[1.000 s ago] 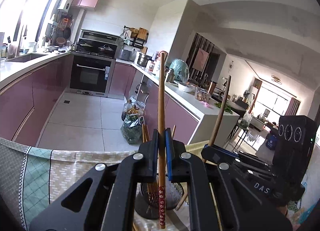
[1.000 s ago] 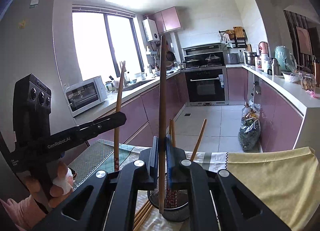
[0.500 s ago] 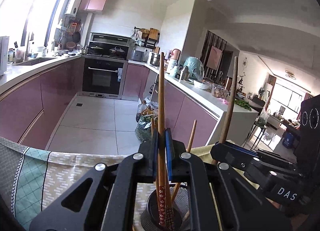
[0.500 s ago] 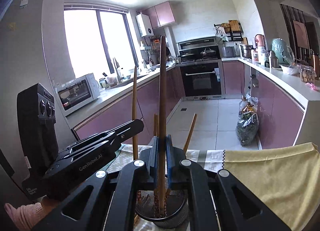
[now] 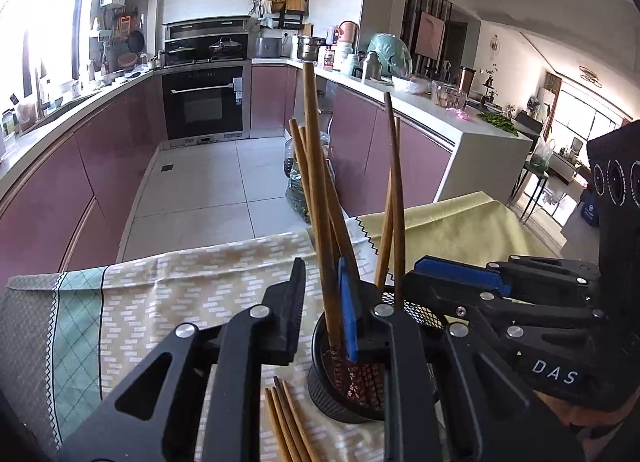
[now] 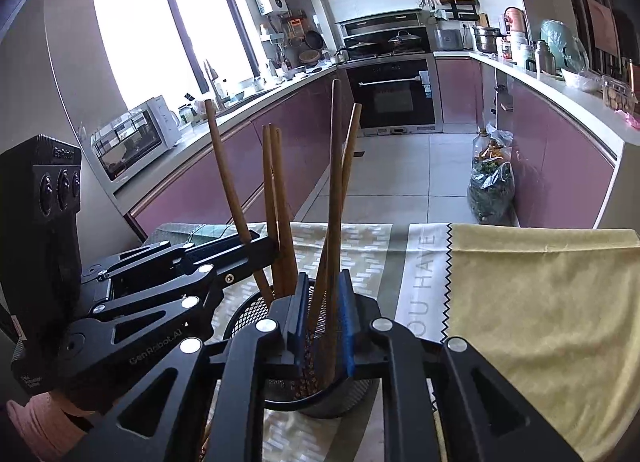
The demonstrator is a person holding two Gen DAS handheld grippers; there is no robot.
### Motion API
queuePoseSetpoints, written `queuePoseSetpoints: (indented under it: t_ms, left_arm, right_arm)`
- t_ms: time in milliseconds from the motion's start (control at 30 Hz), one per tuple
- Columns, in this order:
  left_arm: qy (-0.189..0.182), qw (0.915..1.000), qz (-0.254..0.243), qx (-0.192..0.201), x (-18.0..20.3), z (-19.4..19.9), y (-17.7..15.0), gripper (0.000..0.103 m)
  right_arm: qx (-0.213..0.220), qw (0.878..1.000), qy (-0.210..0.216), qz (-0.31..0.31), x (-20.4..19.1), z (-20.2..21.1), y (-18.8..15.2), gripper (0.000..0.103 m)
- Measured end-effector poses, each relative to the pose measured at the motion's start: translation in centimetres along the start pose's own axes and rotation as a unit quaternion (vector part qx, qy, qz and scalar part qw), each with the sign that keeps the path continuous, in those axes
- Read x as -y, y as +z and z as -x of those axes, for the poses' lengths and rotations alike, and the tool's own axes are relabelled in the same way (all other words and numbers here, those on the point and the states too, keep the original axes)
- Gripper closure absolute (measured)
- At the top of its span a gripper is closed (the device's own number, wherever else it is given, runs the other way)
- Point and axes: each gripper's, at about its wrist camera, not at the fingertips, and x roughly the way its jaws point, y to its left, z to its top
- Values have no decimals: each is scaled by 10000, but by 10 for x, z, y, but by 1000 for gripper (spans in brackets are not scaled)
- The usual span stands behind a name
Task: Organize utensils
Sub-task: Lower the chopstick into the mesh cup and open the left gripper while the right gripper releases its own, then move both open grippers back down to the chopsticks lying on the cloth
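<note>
Both jaws have just been opening over the black mesh holder [image 5: 344,390]. The left hand-held gripper [image 5: 322,302] stands released, its pads apart around a tall wooden chopstick [image 5: 316,190] that a second ago it gripped tightly above the holder; the stick's patterned end now sits inside the mesh. The right hand-held gripper [image 6: 322,316], just beside the left one, is likewise let go, its own chopstick [image 6: 335,190] standing loose between the blue pads with its tip down in the holder. Several other chopsticks lean in the holder, fanning outward. A few loose chopsticks [image 5: 286,422] lie on the patterned cloth [image 5: 180,286] just in front of the holder, so the sorting looks unfinished; these two deliveries appear complete.
</note>
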Motion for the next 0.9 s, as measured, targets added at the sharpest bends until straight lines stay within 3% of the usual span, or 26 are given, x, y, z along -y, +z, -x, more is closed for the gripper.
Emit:
queuePoseSetpoints:
  t_ms: [100, 267, 467, 533, 700, 900]
  left_arm:
    - [-93, 9999, 78, 91, -7, 11, 0, 76]
    - [-79, 9995, 113, 293, -22, 39, -4, 71]
    - [-16, 9995, 1, 309, -38, 77, -31, 66]
    - [14, 9998, -53, 206, -41, 84, -47, 65]
    - [230, 9995, -106, -185, -50, 89, -89, 65]
    - [244, 9974, 139, -671, -62, 86, -133, 65]
  right_arm:
    - [79, 9999, 20, -60, 2, 4, -3, 80]
    - [369, 9991, 192, -89, -1, 27, -10, 75]
    - [483, 9969, 561, 258, -30, 54, -32, 67]
    - [386, 9964, 626, 417, -42, 55, -44, 62]
    - [-233, 9956, 668, 615, -63, 32, -80, 62]
    - [-823, 9936, 618, 459, -72, 2, -114, 62]
